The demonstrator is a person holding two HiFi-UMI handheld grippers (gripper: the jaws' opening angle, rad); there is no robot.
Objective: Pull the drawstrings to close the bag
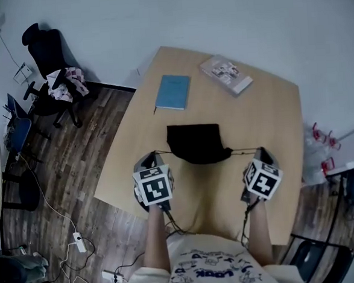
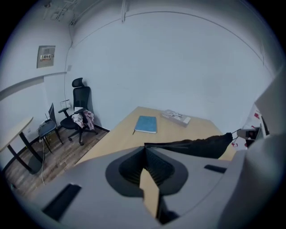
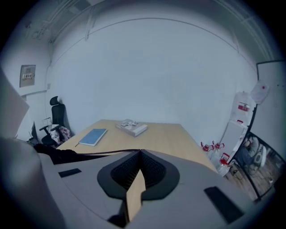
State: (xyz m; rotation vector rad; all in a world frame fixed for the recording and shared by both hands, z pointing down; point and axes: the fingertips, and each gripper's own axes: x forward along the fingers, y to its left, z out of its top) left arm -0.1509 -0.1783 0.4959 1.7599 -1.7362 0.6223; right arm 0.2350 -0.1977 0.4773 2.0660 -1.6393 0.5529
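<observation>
black drawstring bag [image 1: 195,144] bunched at mouth, mid wooden table [image 1: 272,119], between both grippers, left gripper [image 1: 153,153] clenched on left drawstring [image 1: 162,151], right gripper [image 1: 257,152] clenched on right drawstring [image 1: 243,151], strings taut, blue notebook [image 1: 173,91] and book [image 1: 225,74] beyond

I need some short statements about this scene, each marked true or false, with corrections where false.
1. The left gripper is shut on the left drawstring of the black bag. True.
2. The right gripper is open and empty. False: it is shut on the right drawstring.
3. The bag lies between the two grippers. True.
4. The blue notebook lies on top of the bag. False: it lies apart, beyond the bag.
5. The office chair is bare. False: a cloth lies on it.
</observation>
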